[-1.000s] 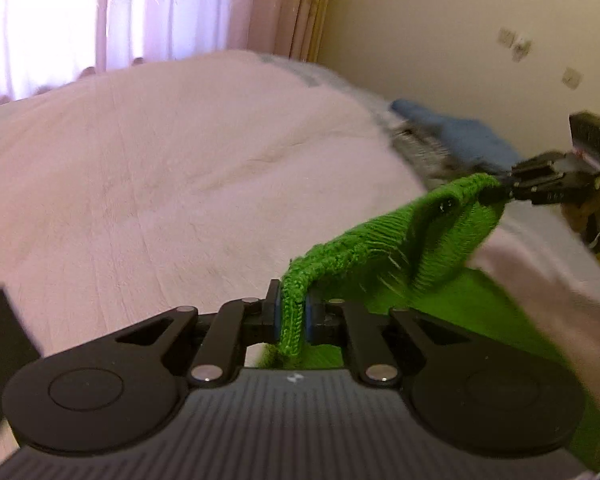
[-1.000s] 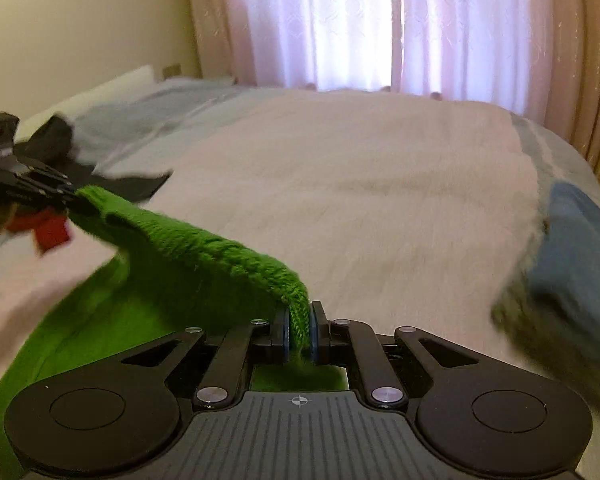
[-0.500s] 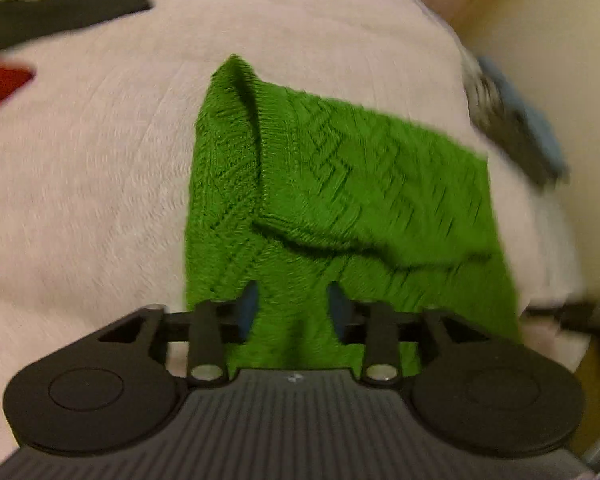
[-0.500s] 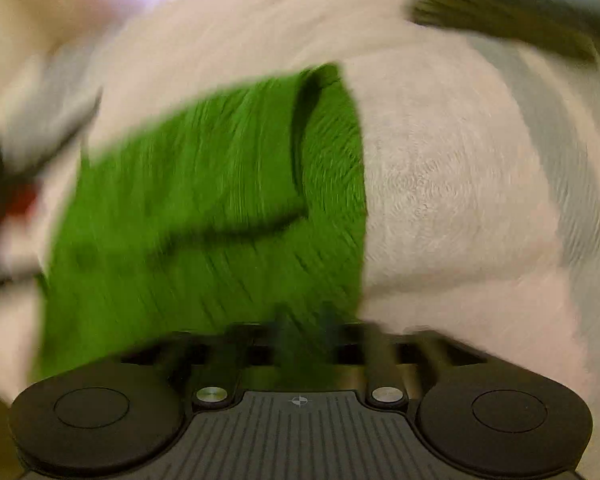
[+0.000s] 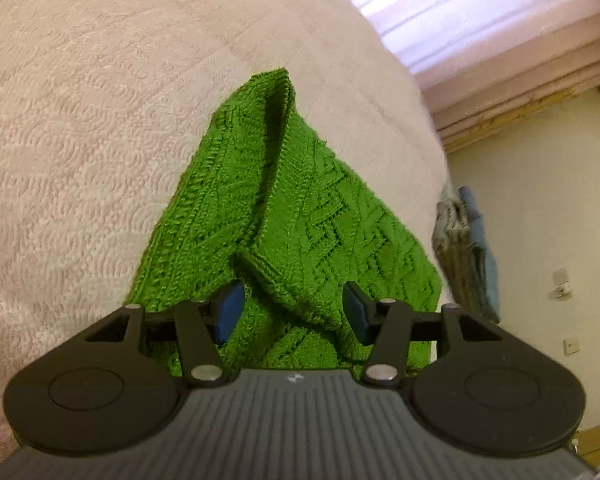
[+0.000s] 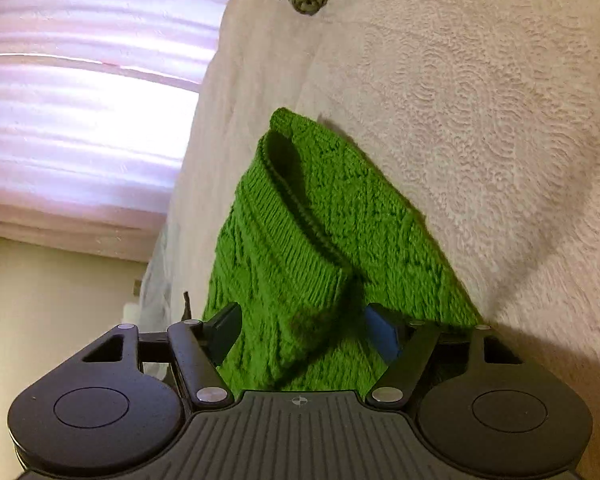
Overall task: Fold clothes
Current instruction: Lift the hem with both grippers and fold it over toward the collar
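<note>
The left claw (image 5: pixel 292 316) is opening and the right claw (image 6: pixel 300 330) closing, both released above the green sweater (image 5: pixel 300 216), folded on the bed (image 5: pixel 80 140).

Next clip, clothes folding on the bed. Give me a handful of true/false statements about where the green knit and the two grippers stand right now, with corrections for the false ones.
1. The green knit garment lies on the pale bedspread. True.
2. The left gripper is clamped on the garment's edge. False: its blue fingers stand apart and are opening; a fold of the knit lies between them without being pressed.
3. The right gripper has its fingers spread, with green knit between them. True; they are closing slightly but not pressing it.
4. The garment lies as one flat layer. False: an upper layer is folded over a lower one, with a ribbed edge showing on top.
5. The garment is blue. False: it is green.
</note>
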A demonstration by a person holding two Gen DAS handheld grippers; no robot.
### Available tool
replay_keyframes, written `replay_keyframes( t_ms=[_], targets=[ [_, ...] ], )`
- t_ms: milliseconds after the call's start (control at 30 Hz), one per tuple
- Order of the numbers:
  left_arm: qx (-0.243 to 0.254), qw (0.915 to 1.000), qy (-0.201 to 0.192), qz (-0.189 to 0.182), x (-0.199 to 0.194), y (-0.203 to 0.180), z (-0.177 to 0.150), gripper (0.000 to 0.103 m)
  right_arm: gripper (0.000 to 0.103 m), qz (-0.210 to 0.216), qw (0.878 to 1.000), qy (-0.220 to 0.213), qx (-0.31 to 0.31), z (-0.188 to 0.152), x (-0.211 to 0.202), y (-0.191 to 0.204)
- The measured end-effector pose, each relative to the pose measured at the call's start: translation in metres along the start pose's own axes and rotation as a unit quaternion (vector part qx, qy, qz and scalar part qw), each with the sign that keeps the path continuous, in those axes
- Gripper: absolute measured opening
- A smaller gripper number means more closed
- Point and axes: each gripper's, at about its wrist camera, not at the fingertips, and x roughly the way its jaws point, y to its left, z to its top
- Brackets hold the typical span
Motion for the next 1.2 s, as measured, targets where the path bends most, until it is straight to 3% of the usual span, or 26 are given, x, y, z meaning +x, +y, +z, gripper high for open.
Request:
replay_keyframes(
  t_ms=[133,233,267,300,333,433,500,600,733,867,1000,1200],
  targets=[
    [0.009,0.9993,-0.020,-0.032,0.009,0.008,-0.003,0.062,0.071,0.008,0.999,-0.018,-0.033,0.004,0.016,0.004],
    [0.039,0.9977,-0.031,-0.046,0.020,0.010,-0.002,0.060,0.035,-0.017,0.997,-0.032,-0.064,0.001,0.025,0.008],
    [0.044,0.9973,-0.034,-0.049,0.022,0.010,0.000,0.059,0.027,-0.026,0.996,-0.037,-0.071,0.000,0.028,0.008],
    [0.047,0.9970,-0.035,-0.050,0.024,0.011,0.000,0.053,0.021,-0.030,0.996,-0.043,-0.070,-0.002,0.029,0.008],
    [0.051,0.9969,-0.036,-0.047,0.027,0.012,0.002,0.036,0.009,-0.034,0.996,-0.049,-0.068,-0.003,0.031,0.007],
    [0.050,0.9977,-0.037,-0.030,0.030,0.016,0.006,0.008,0.006,-0.026,0.995,-0.076,-0.065,-0.014,0.013,0.013],
    [0.041,0.9974,-0.038,-0.046,0.023,0.015,0.009,0.007,0.006,-0.019,0.993,-0.094,-0.075,-0.023,-0.008,0.026],
    [0.089,0.9914,-0.073,-0.063,-0.019,-0.004,0.002,0.006,0.006,-0.002,0.989,-0.113,-0.096,-0.038,-0.050,0.036],
    [0.142,0.9818,-0.091,-0.087,-0.070,-0.010,-0.024,0.006,0.006,-0.014,0.991,-0.103,-0.085,-0.071,-0.074,0.018],
    [0.151,0.9835,-0.077,-0.062,-0.089,0.012,-0.062,0.006,0.006,-0.040,0.992,-0.094,-0.070,-0.097,-0.083,-0.008],
    [0.135,0.9879,-0.063,-0.043,-0.099,0.034,-0.092,0.006,0.006,-0.021,0.991,-0.112,-0.067,-0.096,-0.089,-0.007],
    [0.146,0.9849,-0.082,-0.044,-0.107,0.028,-0.101,0.006,0.006,-0.025,0.988,-0.125,-0.088,-0.103,-0.102,-0.003]
  ],
)
